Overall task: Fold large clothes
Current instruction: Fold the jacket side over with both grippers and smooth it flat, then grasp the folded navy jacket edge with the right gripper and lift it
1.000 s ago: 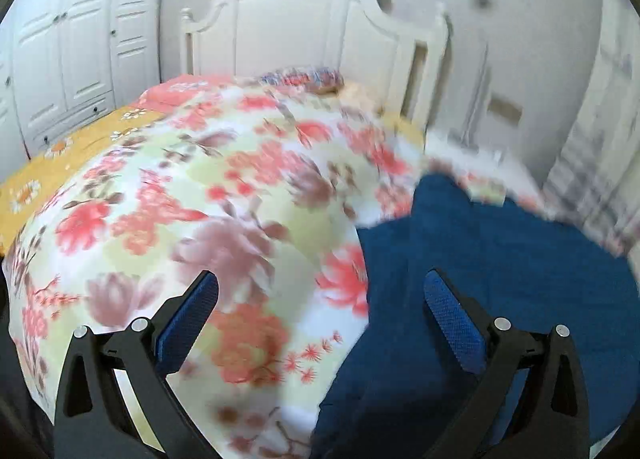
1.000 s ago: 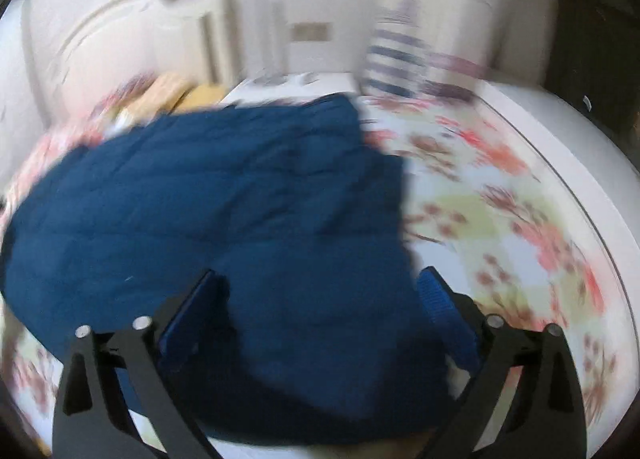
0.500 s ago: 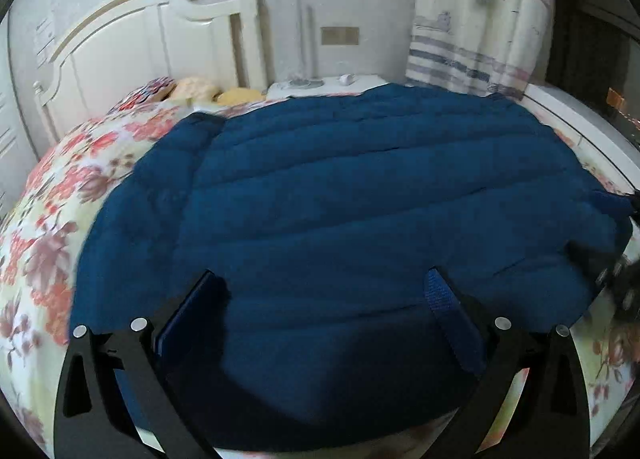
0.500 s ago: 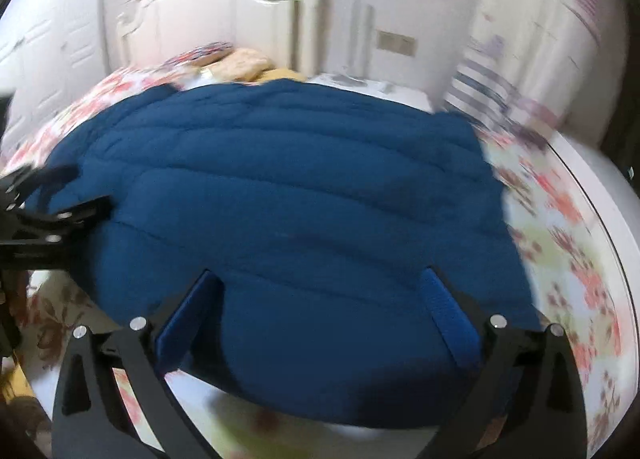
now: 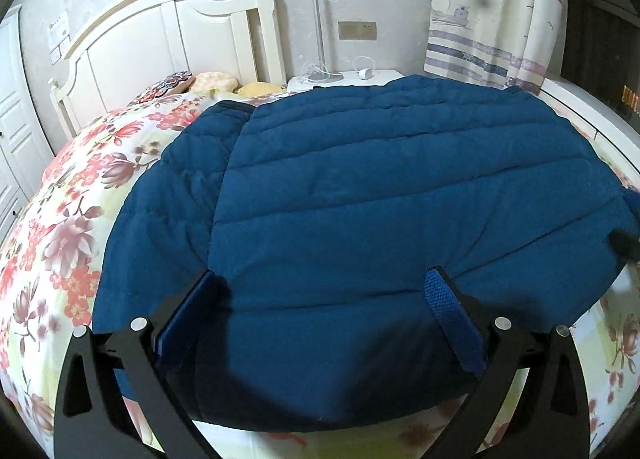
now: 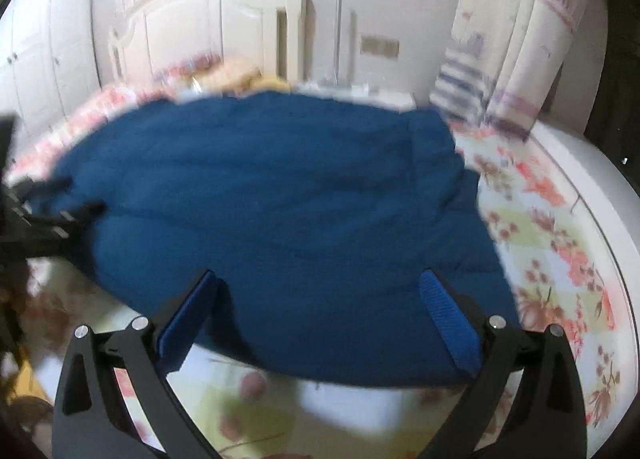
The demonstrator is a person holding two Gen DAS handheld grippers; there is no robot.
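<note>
Both tongs spread wide, gripping nothing: left tongs (image 5: 320, 295), right tongs (image 6: 318, 291) hover over near edge of blue quilted jacket (image 5: 380, 219). Jacket lies flat across floral bed (image 5: 72, 219), reaching toward headboard (image 5: 168, 39). Right view blurred (seams lost); jacket's near hem partly hidden behind fingers (image 5: 452, 323).

The right wrist view is motion-blurred, smearing the blue quilted jacket (image 6: 280, 195) and headboard (image 6: 208, 19).
</note>
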